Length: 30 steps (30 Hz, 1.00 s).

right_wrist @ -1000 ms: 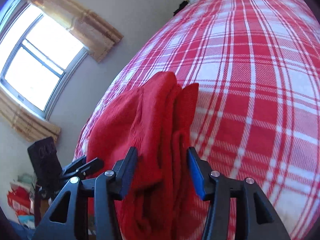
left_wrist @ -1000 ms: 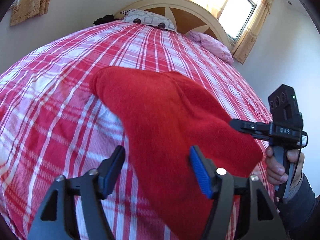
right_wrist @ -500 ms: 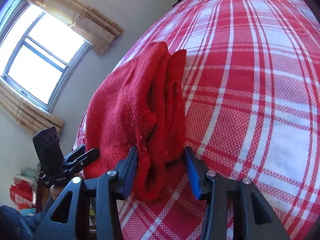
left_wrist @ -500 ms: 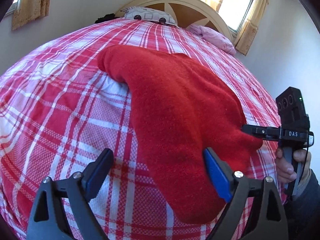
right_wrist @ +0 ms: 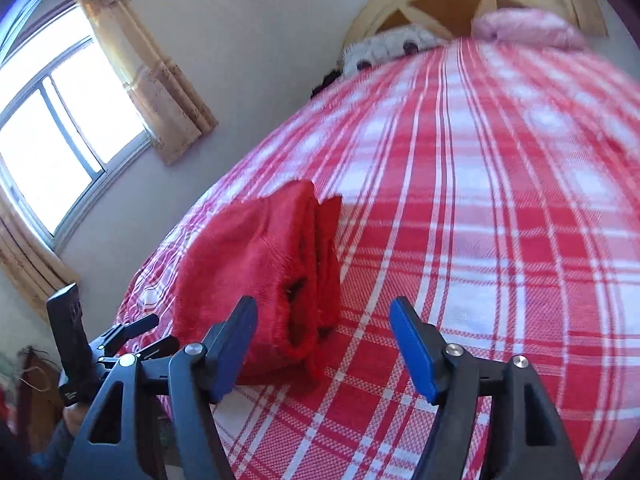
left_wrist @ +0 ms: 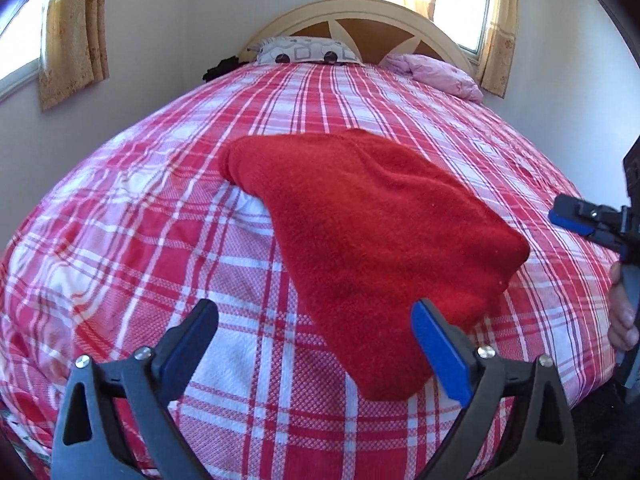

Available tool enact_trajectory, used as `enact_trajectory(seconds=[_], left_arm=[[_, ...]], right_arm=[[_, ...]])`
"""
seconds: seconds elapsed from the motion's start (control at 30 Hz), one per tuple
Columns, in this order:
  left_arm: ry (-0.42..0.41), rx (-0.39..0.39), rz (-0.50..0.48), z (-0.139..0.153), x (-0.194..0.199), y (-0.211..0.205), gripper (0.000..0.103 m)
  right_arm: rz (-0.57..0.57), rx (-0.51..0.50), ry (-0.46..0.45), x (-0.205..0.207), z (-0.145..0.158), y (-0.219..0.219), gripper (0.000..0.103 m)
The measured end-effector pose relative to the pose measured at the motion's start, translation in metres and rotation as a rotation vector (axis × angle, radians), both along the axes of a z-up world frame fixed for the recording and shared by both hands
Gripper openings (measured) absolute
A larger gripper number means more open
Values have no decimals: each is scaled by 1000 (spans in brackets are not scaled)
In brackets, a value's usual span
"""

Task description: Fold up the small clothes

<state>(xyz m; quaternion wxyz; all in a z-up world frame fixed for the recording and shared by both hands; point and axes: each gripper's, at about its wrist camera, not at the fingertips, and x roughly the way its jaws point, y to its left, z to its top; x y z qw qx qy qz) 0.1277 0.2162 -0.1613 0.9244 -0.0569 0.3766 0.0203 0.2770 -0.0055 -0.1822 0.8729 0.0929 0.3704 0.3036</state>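
Both grippers had just let go: the folded red knitted garment (left_wrist: 372, 232) lay free on the red-and-white checked bedcover (left_wrist: 160, 208), left gripper (left_wrist: 316, 344) and right gripper (right_wrist: 324, 340) jaws opening, nothing pinched; this fold seemed finished.

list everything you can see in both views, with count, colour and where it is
knit garment: 1, red, folded on the bed's near half, free of both claws
bedspread: 1, red and white plaid, covering the bed
pillows: 2, patterned white and pink, at the headboard
headboard: 1, cream and brown, arched, far end
curtains: tan, beside the windows
dark item: 1, black, beside the white pillow
left claw: 1, black, blue pads, jaws opening, nothing gripped
right claw: 1, same, jaws opening, nothing gripped
hand: 1, on the right claw's handle
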Motion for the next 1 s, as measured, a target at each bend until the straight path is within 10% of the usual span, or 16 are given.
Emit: enact_trajectory(seconds=[0.43,1.0], left_arm=[[-168,64,-28,59,-28,-20,103],[-218,83,-51,73,-39,-34,103]], right_arm=[[-37,-191,-417,-102,72,32,72],[-65,-163,-444,-120,83,19,74]])
